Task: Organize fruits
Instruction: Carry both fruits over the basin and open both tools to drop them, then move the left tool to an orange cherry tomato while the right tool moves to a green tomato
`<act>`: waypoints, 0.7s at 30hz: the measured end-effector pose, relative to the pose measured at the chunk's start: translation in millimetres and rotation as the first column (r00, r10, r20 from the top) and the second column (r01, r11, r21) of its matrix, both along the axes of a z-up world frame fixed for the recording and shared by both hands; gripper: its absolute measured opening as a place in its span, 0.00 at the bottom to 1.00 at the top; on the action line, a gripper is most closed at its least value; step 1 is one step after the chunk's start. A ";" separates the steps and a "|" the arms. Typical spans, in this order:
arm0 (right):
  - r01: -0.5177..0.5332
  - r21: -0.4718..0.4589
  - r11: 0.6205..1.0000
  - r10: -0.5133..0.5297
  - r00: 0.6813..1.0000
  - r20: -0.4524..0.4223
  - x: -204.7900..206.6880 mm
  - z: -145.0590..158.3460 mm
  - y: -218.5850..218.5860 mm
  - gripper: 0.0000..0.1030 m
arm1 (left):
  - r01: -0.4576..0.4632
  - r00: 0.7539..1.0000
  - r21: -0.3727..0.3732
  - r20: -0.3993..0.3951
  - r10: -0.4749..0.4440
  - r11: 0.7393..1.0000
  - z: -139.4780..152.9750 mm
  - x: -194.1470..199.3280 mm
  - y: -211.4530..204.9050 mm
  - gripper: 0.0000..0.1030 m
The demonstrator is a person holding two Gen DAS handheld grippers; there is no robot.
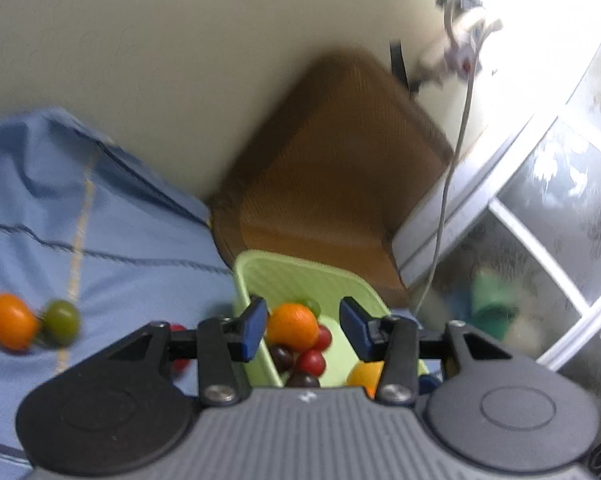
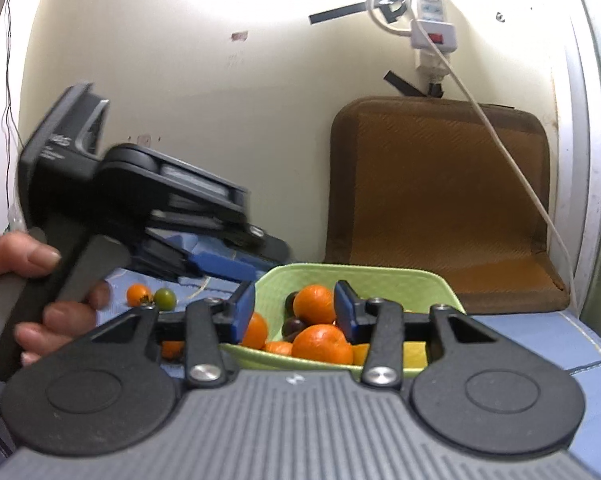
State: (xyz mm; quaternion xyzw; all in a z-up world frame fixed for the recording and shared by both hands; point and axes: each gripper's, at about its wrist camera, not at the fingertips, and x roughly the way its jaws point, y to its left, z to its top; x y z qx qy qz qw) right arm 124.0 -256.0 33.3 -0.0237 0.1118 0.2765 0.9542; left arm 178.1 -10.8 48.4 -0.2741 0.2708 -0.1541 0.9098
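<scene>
A light green tray (image 1: 300,272) (image 2: 380,276) holds oranges (image 2: 314,303), red (image 1: 311,361) and dark fruits (image 1: 281,357). My left gripper (image 1: 303,330) is open and empty, above the tray's near left corner, an orange (image 1: 291,326) showing between its fingers. In the right wrist view the left gripper (image 2: 236,264) hangs over the tray's left edge. My right gripper (image 2: 295,312) is open and empty just in front of the tray. A loose orange (image 1: 10,321) (image 2: 138,295) and a green fruit (image 1: 61,322) (image 2: 164,298) lie on the blue cloth (image 1: 112,256) left of the tray.
A brown cushion (image 2: 440,200) leans against the cream wall behind the tray. A white cable (image 2: 512,168) hangs from a power strip (image 2: 434,32) across it. A window frame (image 1: 540,248) is at the right in the left wrist view.
</scene>
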 end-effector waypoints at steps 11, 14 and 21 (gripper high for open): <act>0.004 0.005 1.000 -0.005 0.997 0.079 -10.1 -0.8 5.3 0.45 | -0.291 0.954 0.141 -0.028 0.298 0.946 -14.8 -94.1 87.1 0.47; -0.017 0.007 1.000 0.016 0.996 0.085 -14.7 0.1 9.8 0.45 | -0.310 0.942 0.152 -0.081 0.325 0.938 -34.8 -110.2 99.9 0.47; -0.182 -0.032 0.983 0.180 0.981 -0.069 -16.0 2.4 48.1 0.37 | -0.305 0.948 0.171 -0.036 0.315 0.937 -43.3 -122.9 102.8 0.49</act>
